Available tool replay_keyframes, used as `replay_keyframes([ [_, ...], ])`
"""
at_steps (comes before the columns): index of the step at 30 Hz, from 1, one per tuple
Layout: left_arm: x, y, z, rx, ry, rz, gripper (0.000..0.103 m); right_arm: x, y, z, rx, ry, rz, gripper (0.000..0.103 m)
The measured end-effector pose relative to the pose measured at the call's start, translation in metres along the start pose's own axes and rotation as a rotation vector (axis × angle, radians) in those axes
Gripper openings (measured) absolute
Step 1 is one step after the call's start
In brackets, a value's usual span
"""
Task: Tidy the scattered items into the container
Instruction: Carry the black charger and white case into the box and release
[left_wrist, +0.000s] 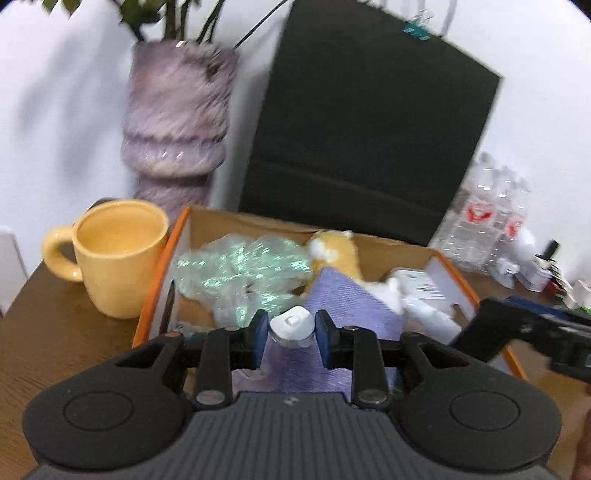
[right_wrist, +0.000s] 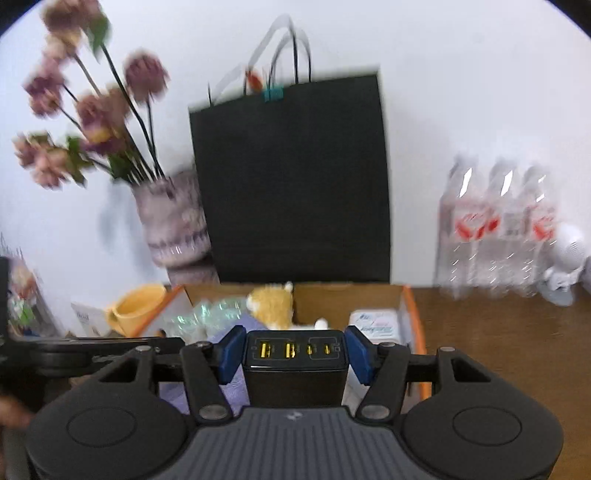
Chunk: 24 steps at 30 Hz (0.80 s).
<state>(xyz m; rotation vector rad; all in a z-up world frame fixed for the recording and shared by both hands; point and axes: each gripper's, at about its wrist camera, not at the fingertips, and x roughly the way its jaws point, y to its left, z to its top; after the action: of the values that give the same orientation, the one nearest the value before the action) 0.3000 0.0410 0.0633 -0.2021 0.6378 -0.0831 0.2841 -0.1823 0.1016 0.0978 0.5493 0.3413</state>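
An open cardboard box with orange edges stands on the brown table; it also shows in the right wrist view. It holds crumpled clear wrap, a yellow plush toy, a purple cloth and white packets. My left gripper is shut on a small clear bottle with a white cap, above the box's near side. My right gripper is shut on a black multi-port charger, over the box's front edge; its arm shows at the right in the left wrist view.
A yellow mug stands left of the box, a purple vase with flowers behind it. A black paper bag stands behind the box. A pack of water bottles and a white object are at the right.
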Motion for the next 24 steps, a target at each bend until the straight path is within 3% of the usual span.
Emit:
replay_keyframes([
  [2, 0.012, 0.002, 0.0, 0.006, -0.004, 0.013, 0.028, 0.031, -0.005, 0.001, 0.057, 0.06, 0.032, 0.057],
  [7, 0.033, 0.011, 0.016, -0.017, 0.006, 0.004, 0.028, 0.078, -0.008, 0.008, 0.072, 0.08, 0.013, 0.057],
  [11, 0.055, 0.024, 0.022, -0.092, 0.072, -0.095, 0.029, 0.098, -0.01, 0.015, 0.073, 0.114, -0.023, 0.059],
  [12, 0.06, 0.028, 0.022, -0.12, 0.094, -0.098, 0.033, 0.095, -0.01, 0.016, 0.074, 0.099, -0.028, 0.06],
  [13, 0.062, 0.033, 0.022, -0.158, 0.118, -0.099, 0.046, 0.091, -0.01, 0.016, 0.074, 0.083, -0.032, 0.064],
  [16, 0.052, 0.042, 0.024, -0.21, 0.117, -0.156, 0.068, 0.08, -0.009, 0.018, 0.073, 0.043, -0.05, 0.075],
  [18, 0.041, 0.041, 0.027, -0.208, 0.105, -0.184, 0.078, 0.074, -0.008, 0.019, 0.051, 0.073, -0.085, 0.075],
  [21, 0.021, 0.034, 0.032, -0.171, 0.062, -0.186, 0.102, 0.07, -0.009, 0.017, 0.016, 0.166, -0.119, 0.075],
  [24, 0.004, 0.026, 0.037, -0.12, 0.03, -0.181, 0.103, 0.062, -0.023, 0.016, 0.055, 0.215, -0.11, 0.074],
])
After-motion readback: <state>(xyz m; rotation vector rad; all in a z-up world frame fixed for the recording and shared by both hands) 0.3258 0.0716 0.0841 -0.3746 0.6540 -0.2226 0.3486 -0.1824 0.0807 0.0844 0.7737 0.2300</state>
